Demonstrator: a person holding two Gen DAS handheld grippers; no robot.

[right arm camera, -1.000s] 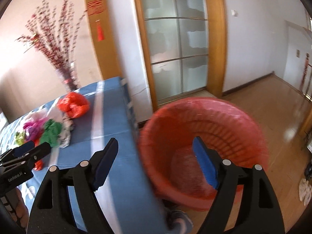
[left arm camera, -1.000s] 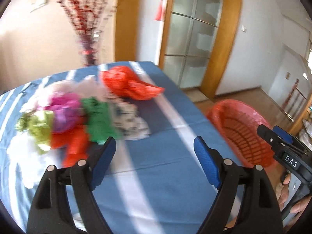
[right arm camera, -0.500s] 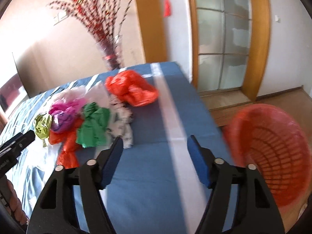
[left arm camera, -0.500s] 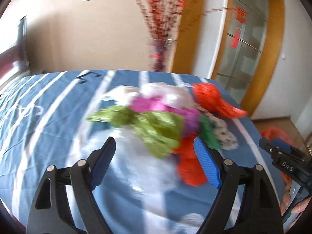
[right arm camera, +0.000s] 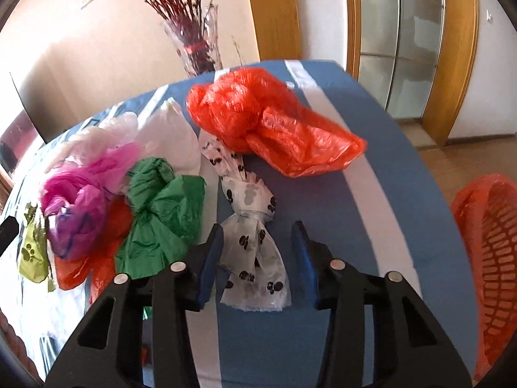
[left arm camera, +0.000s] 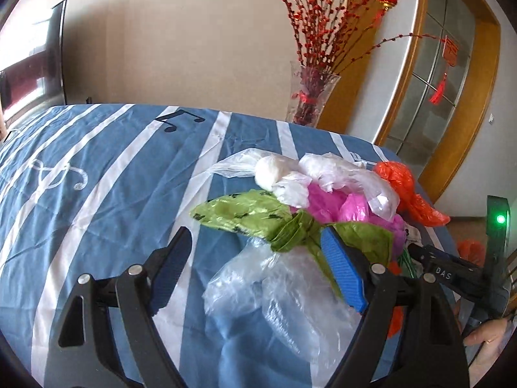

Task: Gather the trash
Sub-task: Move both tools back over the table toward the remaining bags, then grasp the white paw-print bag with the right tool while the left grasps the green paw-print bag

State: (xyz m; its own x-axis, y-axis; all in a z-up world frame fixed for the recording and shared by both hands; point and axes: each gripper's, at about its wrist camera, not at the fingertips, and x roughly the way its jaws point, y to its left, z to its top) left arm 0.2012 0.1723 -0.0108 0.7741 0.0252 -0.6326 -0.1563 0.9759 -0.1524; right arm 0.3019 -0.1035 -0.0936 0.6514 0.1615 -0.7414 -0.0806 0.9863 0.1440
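Note:
A heap of knotted plastic bags lies on the blue striped tablecloth (left arm camera: 97, 174). My left gripper (left arm camera: 255, 268) is open over a clear bag (left arm camera: 278, 294) and a light green bag (left arm camera: 258, 216), with pink (left arm camera: 339, 203), white (left arm camera: 281, 174) and orange (left arm camera: 404, 187) bags beyond. My right gripper (right arm camera: 257, 255) is open, its jaws either side of a white paw-print bag (right arm camera: 255, 245). A dark green bag (right arm camera: 161, 213), the pink bag (right arm camera: 80, 200) and the large orange bag (right arm camera: 268, 126) lie around it.
A red plastic basket (right arm camera: 491, 252) stands off the table's right edge. A glass vase of red branches (left arm camera: 311, 97) stands beyond the table's far edge. The right gripper's body (left arm camera: 458, 274) shows at the right of the left wrist view.
Both grippers have swung left from the basket toward the bag heap and moved closer. The right jaws have narrowed around the paw-print bag. The left gripper now hangs over the clear and light green bags.

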